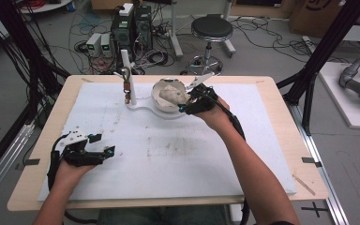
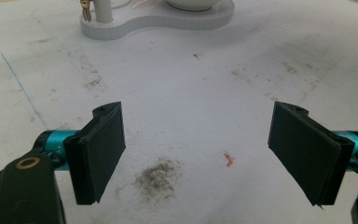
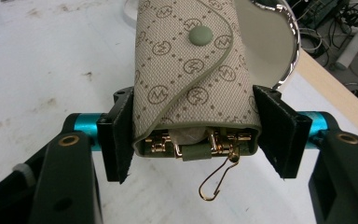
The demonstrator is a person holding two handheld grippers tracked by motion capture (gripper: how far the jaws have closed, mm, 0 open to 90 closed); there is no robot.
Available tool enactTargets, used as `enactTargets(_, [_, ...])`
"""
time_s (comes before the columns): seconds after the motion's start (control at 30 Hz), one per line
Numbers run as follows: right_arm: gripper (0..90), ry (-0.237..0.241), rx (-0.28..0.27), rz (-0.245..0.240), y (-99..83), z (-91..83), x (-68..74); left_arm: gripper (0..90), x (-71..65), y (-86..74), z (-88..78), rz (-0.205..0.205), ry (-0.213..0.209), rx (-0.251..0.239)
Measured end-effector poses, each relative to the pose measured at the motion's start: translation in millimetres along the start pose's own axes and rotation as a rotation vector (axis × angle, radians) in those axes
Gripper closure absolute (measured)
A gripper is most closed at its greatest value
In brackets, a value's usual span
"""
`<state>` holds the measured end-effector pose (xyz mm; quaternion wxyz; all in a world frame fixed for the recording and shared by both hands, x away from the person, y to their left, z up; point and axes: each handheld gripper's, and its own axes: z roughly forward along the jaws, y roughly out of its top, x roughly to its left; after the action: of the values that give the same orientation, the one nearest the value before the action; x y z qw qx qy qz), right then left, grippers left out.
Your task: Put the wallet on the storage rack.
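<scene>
Right gripper (image 3: 193, 140): jaws are being pressed against both sides of a beige monogrammed key pouch (image 3: 191, 79), clamped on it near its lower end. A green snap button (image 3: 200, 35) is being shown on the flap. Gold clips are being exposed at the pouch's open end, and a thin gold hook (image 3: 216, 179) is hanging from them below the jaws. In the high view the right gripper (image 1: 187, 104) is being held at the right rim of the white bowl (image 1: 159, 101), with the pouch (image 1: 173, 95) over the bowl; whether the pouch is touching the bowl cannot be told.

The bowl is being carried on a white stand base (image 1: 143, 108), far side of the white mat (image 1: 168, 154), beside an upright post (image 1: 125, 61) from which a small gold piece is hanging.

Left gripper (image 1: 101, 144): being held low over the mat's near-left area, well apart from the stand. Its jaws are standing wide apart (image 2: 196, 154), nothing between them; a grey smudge (image 2: 158, 177) and a small orange scrap (image 2: 228, 159) are lying on the mat beneath.
</scene>
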<state>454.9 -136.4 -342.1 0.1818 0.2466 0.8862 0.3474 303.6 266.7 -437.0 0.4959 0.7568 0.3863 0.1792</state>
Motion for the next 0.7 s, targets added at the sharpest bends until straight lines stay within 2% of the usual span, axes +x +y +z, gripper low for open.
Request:
enactTargets(0.27, [35.9,-0.008,0.036,0.001,7.8,12.7,-3.1,18.7,1.5,-0.6,0.8,-0.008,-0.009,-0.002])
enactTargets(0.3, [35.9,-0.008,0.056,-0.006,11.9,14.7,-4.2,18.7,1.6,-0.6,0.8,-0.008,-0.009,-0.002])
enactTargets(0.4, [35.9,-0.015,0.040,-0.014,17.5,16.7,-5.2,18.7,1.8,-1.0,0.9,-0.012,-0.006,-0.001])
enactTargets(0.63, [35.9,-0.031,0.071,-0.024,23.7,25.0,-6.8,18.7,3.5,-2.2,1.0,-0.012,-0.003,0.010])
enactTargets(0.7, [35.8,-0.045,0.099,-0.043,26.8,29.4,-5.7,18.7,3.8,-2.3,1.2,-0.013,-0.004,0.009])
